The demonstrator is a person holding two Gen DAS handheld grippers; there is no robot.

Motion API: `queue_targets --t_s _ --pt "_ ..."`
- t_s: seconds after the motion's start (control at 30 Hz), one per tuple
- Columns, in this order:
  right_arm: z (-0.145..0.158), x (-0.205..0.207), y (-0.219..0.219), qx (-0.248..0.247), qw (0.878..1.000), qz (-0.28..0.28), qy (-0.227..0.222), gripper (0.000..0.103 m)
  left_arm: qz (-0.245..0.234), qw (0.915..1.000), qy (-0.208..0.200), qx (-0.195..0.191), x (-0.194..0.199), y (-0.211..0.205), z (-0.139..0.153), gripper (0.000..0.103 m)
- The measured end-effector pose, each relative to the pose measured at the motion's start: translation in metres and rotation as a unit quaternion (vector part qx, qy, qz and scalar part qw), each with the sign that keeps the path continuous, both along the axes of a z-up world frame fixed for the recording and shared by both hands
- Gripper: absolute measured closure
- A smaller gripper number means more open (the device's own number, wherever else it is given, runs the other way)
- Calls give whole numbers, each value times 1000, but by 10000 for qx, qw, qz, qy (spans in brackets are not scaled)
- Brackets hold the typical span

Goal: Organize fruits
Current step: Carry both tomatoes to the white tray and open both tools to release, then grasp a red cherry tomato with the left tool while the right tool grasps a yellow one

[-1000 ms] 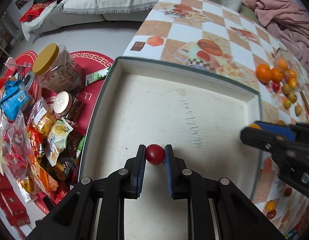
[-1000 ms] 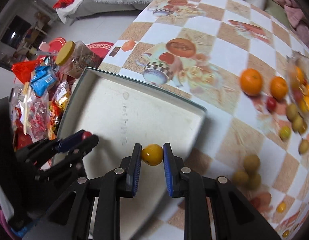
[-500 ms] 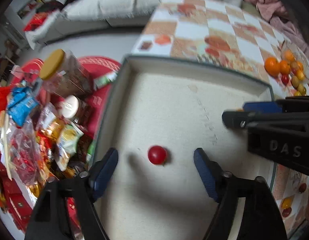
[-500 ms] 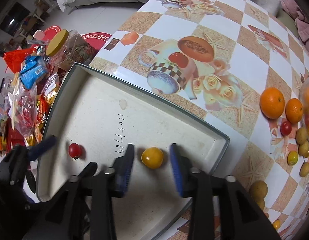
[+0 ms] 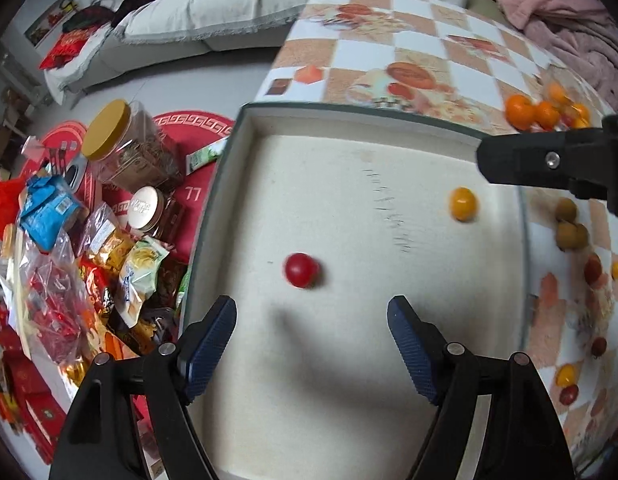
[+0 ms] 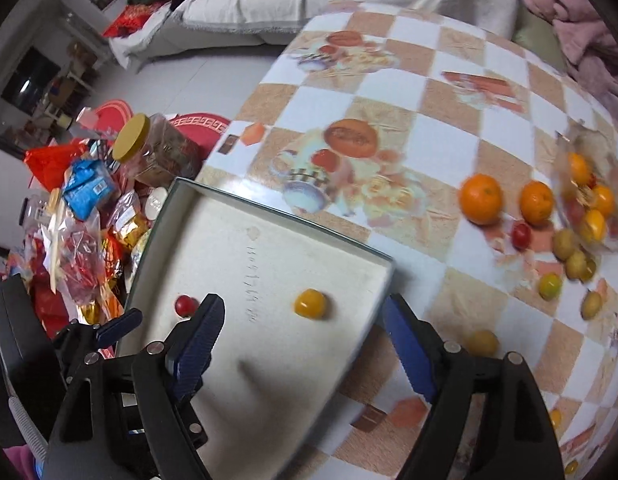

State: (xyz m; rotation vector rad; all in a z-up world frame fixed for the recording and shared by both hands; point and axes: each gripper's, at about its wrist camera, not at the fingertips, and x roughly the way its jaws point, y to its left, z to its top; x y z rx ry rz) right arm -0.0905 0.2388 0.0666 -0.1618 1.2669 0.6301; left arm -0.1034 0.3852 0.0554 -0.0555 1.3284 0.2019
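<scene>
Landmark = shallow box lid [image 5: 389, 128] on the checked table [image 6: 449, 140], prob. the sorting tray. Left gripper [image 5: 311, 340] hangs over its near end, jaws wide apart, nothing btwn; red cherry tomato [image 5: 301, 270] lies loose on lid floor just ahead. Right gripper [image 6: 303, 340] sits over lid's right edge; jaws have just been opening, now spread, empty; yellow tomato [image 6: 310, 303] rests inside. Oranges [image 6: 480, 199] & small fruit wait outside lid, to its right.
</scene>
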Motion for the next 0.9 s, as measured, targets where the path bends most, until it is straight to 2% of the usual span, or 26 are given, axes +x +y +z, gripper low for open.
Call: queue_targets --t_s 0.27,0.53,0.7,0.9 --pt "-1 -11 -97 -272 9964 -800 108 19 -746 9972 -87 -63 -1 -67 17 24" --pt "-20 -23 -202 -573 9821 -1769 291 19 -1398 9895 -87 -363 14 -143 20 24" --pt "-31 -25 -239 -718 9760 -2029 336 19 -1617 9856 -56 -497 23 -184 13 24" --pt "-42 -17 -256 -742 9769 -1978 331 19 -1824 9816 -16 -555 33 -219 0 24"
